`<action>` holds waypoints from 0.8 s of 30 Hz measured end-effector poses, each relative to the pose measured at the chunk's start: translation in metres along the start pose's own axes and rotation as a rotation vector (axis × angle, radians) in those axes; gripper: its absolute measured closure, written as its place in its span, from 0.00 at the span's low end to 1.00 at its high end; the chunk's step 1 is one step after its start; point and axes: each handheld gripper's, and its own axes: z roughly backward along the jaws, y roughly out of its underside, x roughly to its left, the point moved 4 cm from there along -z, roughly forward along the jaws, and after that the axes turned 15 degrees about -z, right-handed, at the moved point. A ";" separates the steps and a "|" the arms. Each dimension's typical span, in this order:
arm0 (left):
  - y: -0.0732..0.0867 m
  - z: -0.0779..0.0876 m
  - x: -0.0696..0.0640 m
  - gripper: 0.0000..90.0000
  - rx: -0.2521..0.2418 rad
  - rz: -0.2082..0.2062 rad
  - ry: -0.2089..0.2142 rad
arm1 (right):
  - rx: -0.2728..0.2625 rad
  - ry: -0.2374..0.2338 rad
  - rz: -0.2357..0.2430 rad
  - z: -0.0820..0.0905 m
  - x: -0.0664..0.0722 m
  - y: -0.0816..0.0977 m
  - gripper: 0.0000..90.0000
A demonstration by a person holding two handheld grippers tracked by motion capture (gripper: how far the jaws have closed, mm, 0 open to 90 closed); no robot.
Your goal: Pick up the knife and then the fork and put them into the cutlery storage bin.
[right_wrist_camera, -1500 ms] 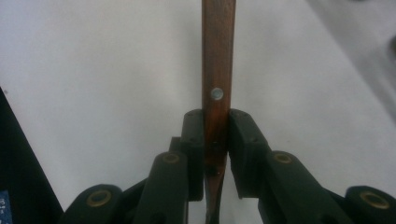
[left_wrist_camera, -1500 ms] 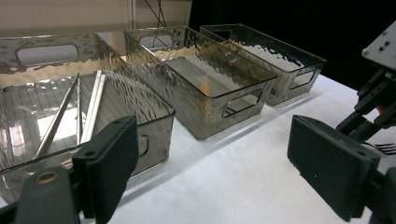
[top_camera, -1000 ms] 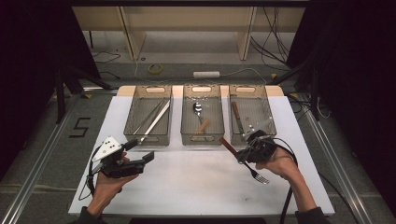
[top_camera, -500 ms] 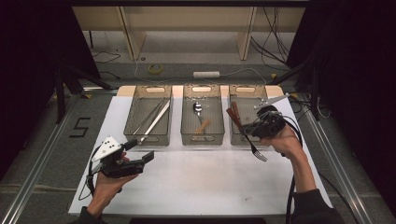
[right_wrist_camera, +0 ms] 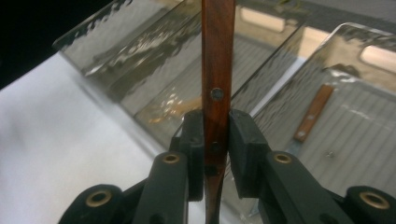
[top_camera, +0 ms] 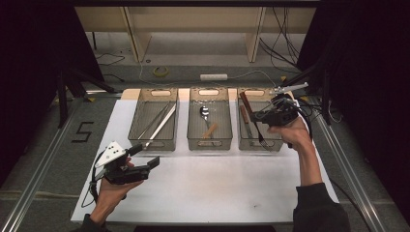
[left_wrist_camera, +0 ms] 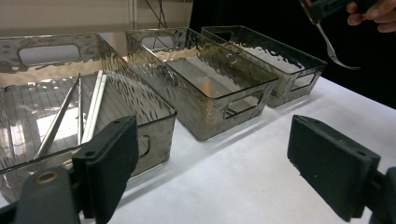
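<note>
Fork [top_camera: 257, 129] is clamped in our right gripper [top_camera: 265, 116] above the right bin [top_camera: 283, 145] (drop's left imo), left gripper [top_camera: 147, 155] open w/ nothing.

- Setting: lab recording bay.
- Evidence: black curtains [top_camera: 29, 72]; white-topped table [top_camera: 208, 188]; loose cables on grey floor [top_camera: 285, 48]; taped black numeral "5" [top_camera: 83, 131].

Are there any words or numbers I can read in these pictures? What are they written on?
"5": a big dark number marked on the grey floor, left of the white table, in the high view.
No other text: the three clear bins, the cutlery and both grippers carry no label I can read.
</note>
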 end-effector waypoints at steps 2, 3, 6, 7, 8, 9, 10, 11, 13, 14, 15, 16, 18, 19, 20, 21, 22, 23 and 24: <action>0.000 0.000 0.000 0.18 0.001 0.000 0.001 | -0.017 0.010 -0.017 0.001 -0.004 -0.005 0.86; 0.000 0.000 0.000 0.18 0.000 -0.001 0.001 | -0.028 0.015 -0.024 0.001 -0.005 -0.007 0.86; 0.000 0.000 0.000 0.18 0.000 -0.001 0.001 | -0.049 0.030 -0.040 0.001 -0.009 -0.014 0.86; 0.000 0.000 0.000 0.18 -0.001 -0.001 0.001 | -0.055 0.030 -0.046 0.001 -0.010 -0.016 0.86; 0.000 0.000 0.000 0.18 -0.001 -0.001 0.001 | -0.064 0.035 -0.053 0.001 -0.011 -0.018 0.86; 0.000 0.000 0.000 0.18 -0.001 -0.001 0.001 | -0.068 0.037 -0.058 0.000 -0.013 -0.020 0.86; 0.000 0.001 0.000 0.18 -0.001 -0.001 0.001 | -0.072 0.039 -0.063 0.000 -0.014 -0.022 0.86; 0.000 0.000 0.000 0.18 -0.001 -0.001 0.001 | -0.080 0.042 -0.069 0.000 -0.016 -0.023 0.86; 0.000 0.000 0.000 0.18 -0.001 -0.001 0.001 | -0.087 0.054 -0.082 -0.002 -0.019 -0.026 0.86; 0.000 0.000 0.000 0.18 -0.001 -0.001 0.001 | -0.089 0.063 -0.089 -0.002 -0.022 -0.028 0.86; 0.000 0.000 0.000 0.18 -0.001 -0.001 0.001 | -0.093 0.066 -0.096 -0.003 -0.024 -0.029 0.86; 0.000 0.000 0.000 0.18 -0.001 -0.001 0.001 | -0.098 0.072 -0.104 -0.004 -0.026 -0.030 0.86; 0.000 0.000 0.000 0.18 -0.001 -0.001 0.001 | -0.105 0.081 -0.115 -0.007 -0.030 -0.032 0.86; 0.000 0.000 0.000 0.18 -0.001 -0.001 0.001 | -0.115 0.085 -0.118 -0.009 -0.032 -0.032 0.86; 0.000 0.001 0.000 0.18 -0.001 -0.001 0.001 | -0.119 0.094 -0.123 -0.010 -0.034 -0.032 0.86; 0.000 0.001 0.000 0.18 -0.002 -0.001 0.001 | -0.130 0.102 -0.130 -0.012 -0.036 -0.032 0.86; 0.000 0.001 0.000 0.18 -0.002 0.000 0.000 | -0.133 0.110 -0.134 -0.013 -0.038 -0.032 0.86; 0.000 0.001 0.000 0.18 -0.003 0.000 0.000 | -0.142 0.123 -0.135 -0.015 -0.039 -0.032 0.86; 0.000 0.001 0.001 0.18 -0.003 0.000 0.001 | -0.153 0.131 -0.138 -0.016 -0.041 -0.032 0.86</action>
